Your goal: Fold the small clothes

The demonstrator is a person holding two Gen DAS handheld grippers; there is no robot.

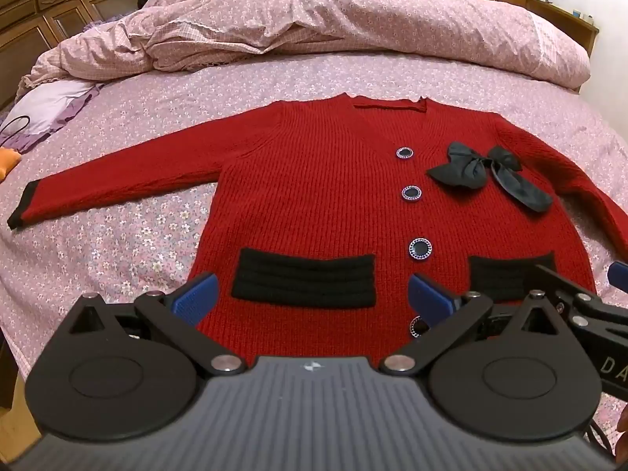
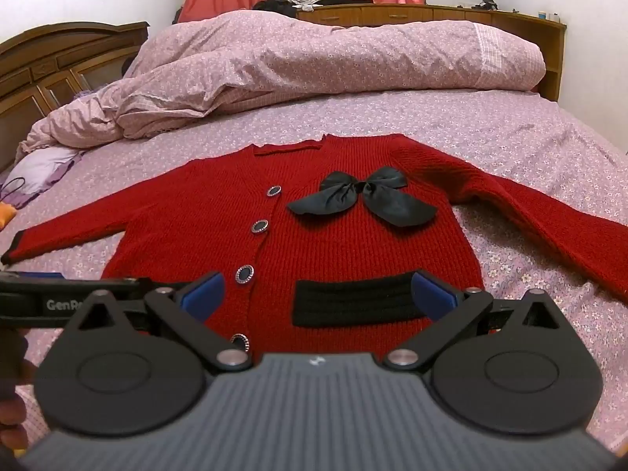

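Observation:
A small red knit cardigan (image 1: 322, 196) lies flat and face up on the bed, with both sleeves spread out. It has black pocket bands, round dark buttons and a black bow (image 1: 486, 174). It also shows in the right wrist view (image 2: 333, 243), with the bow (image 2: 365, 196). My left gripper (image 1: 312, 298) is open and empty, low over the left part of the hem, by the left pocket band (image 1: 304, 282). My right gripper (image 2: 320, 296) is open and empty over the right pocket band (image 2: 353, 302). The hem itself is hidden behind the gripper bodies.
The bed sheet (image 1: 129, 243) is pink and floral. A rumpled quilt (image 1: 314, 15) is heaped along the far side. A wooden headboard (image 1: 35, 19) stands at the left. A purple cloth (image 1: 51, 112) and an orange item (image 1: 8, 165) lie at the left edge.

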